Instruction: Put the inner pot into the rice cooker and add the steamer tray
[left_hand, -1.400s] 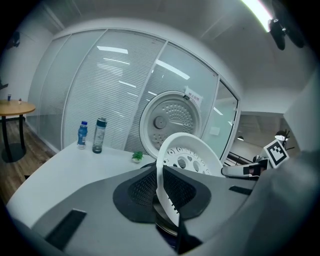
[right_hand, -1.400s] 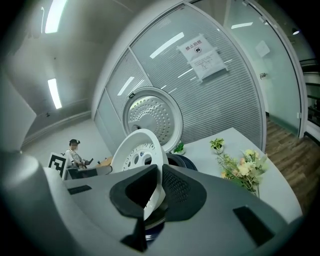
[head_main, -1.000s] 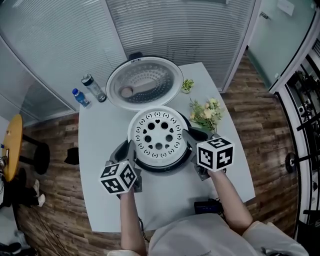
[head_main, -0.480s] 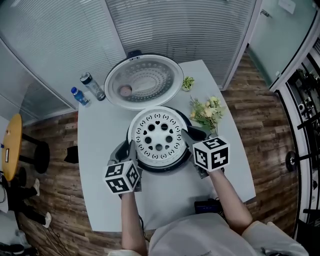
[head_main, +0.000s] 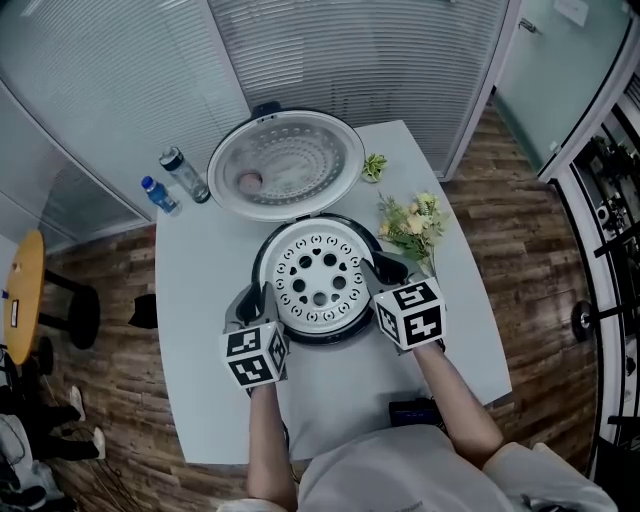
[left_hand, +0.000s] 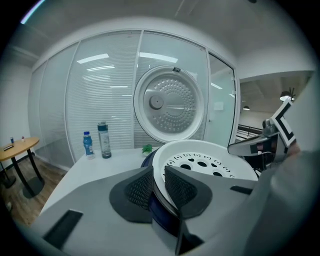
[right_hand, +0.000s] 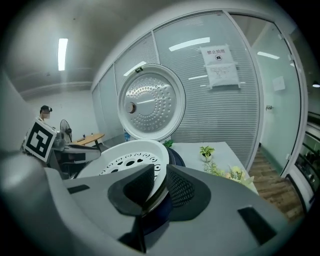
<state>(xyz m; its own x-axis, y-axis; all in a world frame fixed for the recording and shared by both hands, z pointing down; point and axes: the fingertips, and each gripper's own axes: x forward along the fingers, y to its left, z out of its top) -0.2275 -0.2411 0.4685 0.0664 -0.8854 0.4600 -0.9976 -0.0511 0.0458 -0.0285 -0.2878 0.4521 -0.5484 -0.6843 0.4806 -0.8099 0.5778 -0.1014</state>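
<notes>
The white perforated steamer tray sits level in the dark blue rice cooker, whose round lid stands open behind. The tray hides the inner pot. My left gripper straddles the tray's left rim and my right gripper its right rim. Both have just been opening their jaws. In the left gripper view the tray has its rim between the left gripper's pads with a thin gap. In the right gripper view the right gripper likewise stands loose around the tray's rim.
On the grey table two bottles stand at the back left. A small potted plant and a bunch of flowers are right of the cooker. A black item lies near the front edge.
The tray has sunk into the cooker, whose dark rim now shows around it. Both grippers rolled a little, and their marker cubes drew closer to the cooker.
</notes>
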